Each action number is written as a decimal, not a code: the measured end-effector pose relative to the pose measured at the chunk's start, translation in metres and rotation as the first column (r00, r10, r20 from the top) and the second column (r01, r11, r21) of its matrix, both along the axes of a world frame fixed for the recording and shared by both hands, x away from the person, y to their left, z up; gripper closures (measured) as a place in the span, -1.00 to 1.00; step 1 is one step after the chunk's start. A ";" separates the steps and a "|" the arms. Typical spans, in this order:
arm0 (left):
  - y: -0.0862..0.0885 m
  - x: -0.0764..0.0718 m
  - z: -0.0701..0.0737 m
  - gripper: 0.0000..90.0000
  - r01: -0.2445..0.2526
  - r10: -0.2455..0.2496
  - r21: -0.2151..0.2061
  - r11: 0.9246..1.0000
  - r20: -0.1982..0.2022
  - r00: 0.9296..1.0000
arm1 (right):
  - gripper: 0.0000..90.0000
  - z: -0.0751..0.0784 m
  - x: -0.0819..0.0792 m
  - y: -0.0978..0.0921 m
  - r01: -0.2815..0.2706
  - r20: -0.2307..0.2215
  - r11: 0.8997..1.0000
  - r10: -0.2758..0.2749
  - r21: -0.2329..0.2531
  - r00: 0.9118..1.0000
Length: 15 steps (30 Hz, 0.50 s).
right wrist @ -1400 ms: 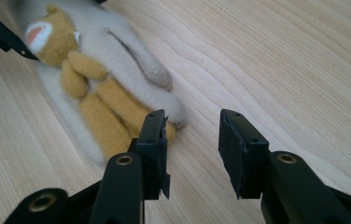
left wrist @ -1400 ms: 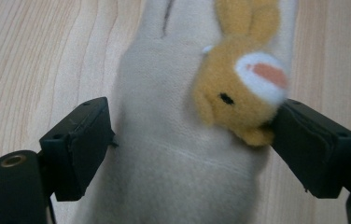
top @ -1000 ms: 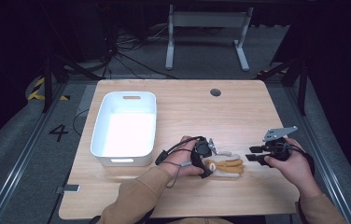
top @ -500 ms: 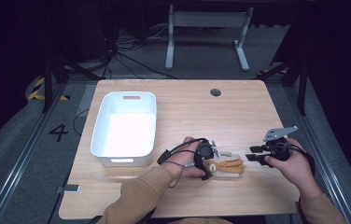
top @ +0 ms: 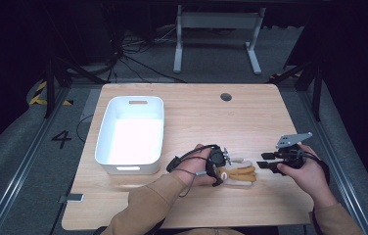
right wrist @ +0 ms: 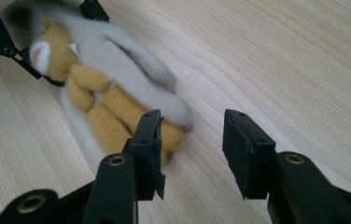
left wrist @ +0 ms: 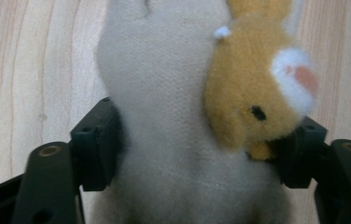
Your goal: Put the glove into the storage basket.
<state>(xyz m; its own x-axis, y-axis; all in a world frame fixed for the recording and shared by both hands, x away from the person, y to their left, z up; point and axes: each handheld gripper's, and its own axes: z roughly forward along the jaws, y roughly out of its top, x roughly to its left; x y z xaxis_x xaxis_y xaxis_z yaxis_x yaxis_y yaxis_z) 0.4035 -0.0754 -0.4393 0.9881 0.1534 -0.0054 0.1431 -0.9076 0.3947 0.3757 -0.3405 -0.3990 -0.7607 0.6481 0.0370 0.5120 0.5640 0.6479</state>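
A cream and orange plush toy [top: 241, 172] lies on its side on the wooden table [top: 196, 110], near the front edge. My left gripper [top: 221, 169] is shut on the toy's head end; in the left gripper view both jaws press into the cream fur [left wrist: 164, 116] and the orange face. My right gripper [top: 263, 160] stands open just right of the toy's feet. In the right gripper view its left fingertip [right wrist: 148, 135] sits against the toy's orange leg, and bare table lies between the jaws. The toy [right wrist: 113, 74] stretches away toward the left gripper [right wrist: 57, 35].
A white plastic bin [top: 158, 128] with nothing visible inside stands at the left of the table. A round cable hole [top: 226, 97] sits near the far edge. Metal desk legs [top: 216, 29] and cables lie on the floor beyond.
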 end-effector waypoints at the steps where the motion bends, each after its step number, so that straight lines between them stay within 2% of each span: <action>1: 0.000 0.000 0.001 -0.15 -0.001 0.001 0.008 1.000 -0.002 1.000 | 0.28 0.000 0.000 0.000 0.000 0.001 1.000 0.000 0.003 1.000; 5: -0.002 -0.004 0.003 0.04 -0.023 0.023 0.016 1.000 0.006 1.000 | 0.28 0.000 0.000 0.000 0.002 0.005 1.000 -0.002 0.004 1.000; 8: -0.002 -0.005 0.004 0.26 -0.019 0.019 0.015 1.000 0.010 1.000 | 0.28 0.001 -0.001 0.000 0.004 0.010 1.000 -0.004 0.007 1.000; 13: -0.003 -0.009 0.005 0.51 -0.022 0.022 0.031 0.999 0.010 1.000 | 0.29 0.001 -0.001 0.000 0.008 0.019 1.000 -0.008 0.011 1.000; 15: -0.002 -0.009 0.005 0.55 -0.023 0.023 0.030 0.999 0.011 1.000 | 0.29 0.002 -0.001 -0.001 0.010 0.026 1.000 -0.011 0.017 1.000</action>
<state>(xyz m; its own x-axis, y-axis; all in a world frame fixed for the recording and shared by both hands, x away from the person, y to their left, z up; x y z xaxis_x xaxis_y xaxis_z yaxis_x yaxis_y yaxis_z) 0.3942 -0.0776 -0.4340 0.9843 0.1761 0.0097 0.1602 -0.9157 0.3685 0.3749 -0.3410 -0.3969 -0.7547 0.6554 0.0283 0.5006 0.5475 0.6706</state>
